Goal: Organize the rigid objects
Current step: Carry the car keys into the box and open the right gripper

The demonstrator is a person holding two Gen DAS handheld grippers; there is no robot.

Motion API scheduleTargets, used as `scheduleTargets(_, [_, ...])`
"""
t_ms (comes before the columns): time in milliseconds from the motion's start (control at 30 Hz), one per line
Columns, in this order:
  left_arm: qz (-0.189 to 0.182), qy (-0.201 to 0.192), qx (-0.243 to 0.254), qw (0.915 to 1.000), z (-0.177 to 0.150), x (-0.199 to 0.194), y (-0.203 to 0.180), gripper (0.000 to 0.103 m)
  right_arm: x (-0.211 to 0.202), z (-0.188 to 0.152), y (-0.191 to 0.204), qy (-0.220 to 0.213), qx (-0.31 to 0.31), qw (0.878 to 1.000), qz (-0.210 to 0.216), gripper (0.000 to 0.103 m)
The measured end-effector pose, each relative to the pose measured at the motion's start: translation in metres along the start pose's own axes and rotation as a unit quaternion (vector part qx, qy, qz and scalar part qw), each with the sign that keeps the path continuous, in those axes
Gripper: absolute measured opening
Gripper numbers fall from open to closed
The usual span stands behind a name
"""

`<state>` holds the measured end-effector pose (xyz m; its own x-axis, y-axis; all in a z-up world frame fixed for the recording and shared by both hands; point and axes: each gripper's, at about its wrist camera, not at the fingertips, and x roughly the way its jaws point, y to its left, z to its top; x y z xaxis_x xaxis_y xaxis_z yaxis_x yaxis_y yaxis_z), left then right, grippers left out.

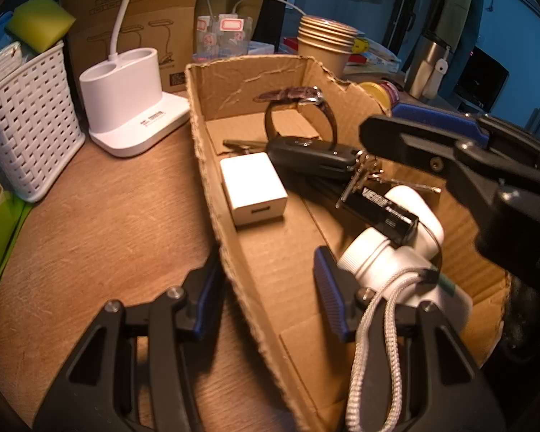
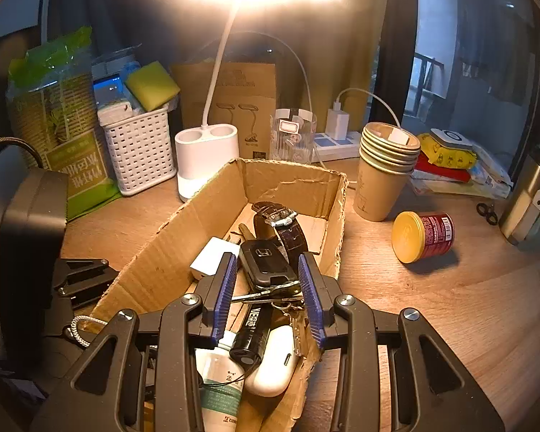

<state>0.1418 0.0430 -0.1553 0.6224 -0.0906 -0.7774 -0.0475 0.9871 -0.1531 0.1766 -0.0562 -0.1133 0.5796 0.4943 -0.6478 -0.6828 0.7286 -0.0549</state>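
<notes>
An open cardboard box (image 1: pixel 212 165) (image 2: pixel 183 237) on the wooden desk holds a brown-strap watch (image 1: pixel 298 108) (image 2: pixel 280 223), a black car key with keyring (image 1: pixel 309 156) (image 2: pixel 264 262), a white charger cube (image 1: pixel 253 189) (image 2: pixel 212 253), a black lighter (image 1: pixel 381 212) (image 2: pixel 253 331), a white earbud case (image 1: pixel 414 212) (image 2: pixel 275 363) and a white bottle (image 1: pixel 385 266) (image 2: pixel 221 385). My left gripper (image 1: pixel 266 291) is open and straddles the box's left wall. My right gripper (image 2: pixel 268 295) (image 1: pixel 432 151) is open and empty above the box's contents. A red can with a yellow lid (image 2: pixel 421 235) lies on the desk right of the box.
A white lamp base (image 1: pixel 133 100) (image 2: pixel 205 154), a white basket (image 1: pixel 28 122) (image 2: pixel 140 151) with a yellow sponge, a green packet (image 2: pixel 61 129), stacked paper cups (image 1: pixel 325 43) (image 2: pixel 385 165), a glass (image 2: pixel 293 136), a power strip (image 2: pixel 338 140) and a steel flask (image 2: pixel 529 198) stand around the box.
</notes>
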Motion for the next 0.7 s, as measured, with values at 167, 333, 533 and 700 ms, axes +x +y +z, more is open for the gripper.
scheduleTargets(167, [0.0, 0.0, 0.0, 1.0, 0.0, 0.0, 0.0, 0.052, -0.008, 0.002, -0.005, -0.008, 0.008, 1.0, 0.004, 0.038])
scheduleTargets(333, [0.0, 0.0, 0.0, 1.0, 0.0, 0.0, 0.0, 0.052, -0.016, 0.004, -0.013, -0.017, 0.017, 1.0, -0.002, 0.038])
scheduleTargets(533, [0.0, 0.0, 0.0, 1.0, 0.0, 0.0, 0.0, 0.052, -0.024, 0.004, -0.031, -0.024, 0.035, 0.999, -0.016, 0.039])
scheduleTargets(700, [0.0, 0.0, 0.0, 1.0, 0.0, 0.0, 0.0, 0.052, -0.028, 0.001, -0.052, -0.027, 0.056, 0.997, -0.034, 0.04])
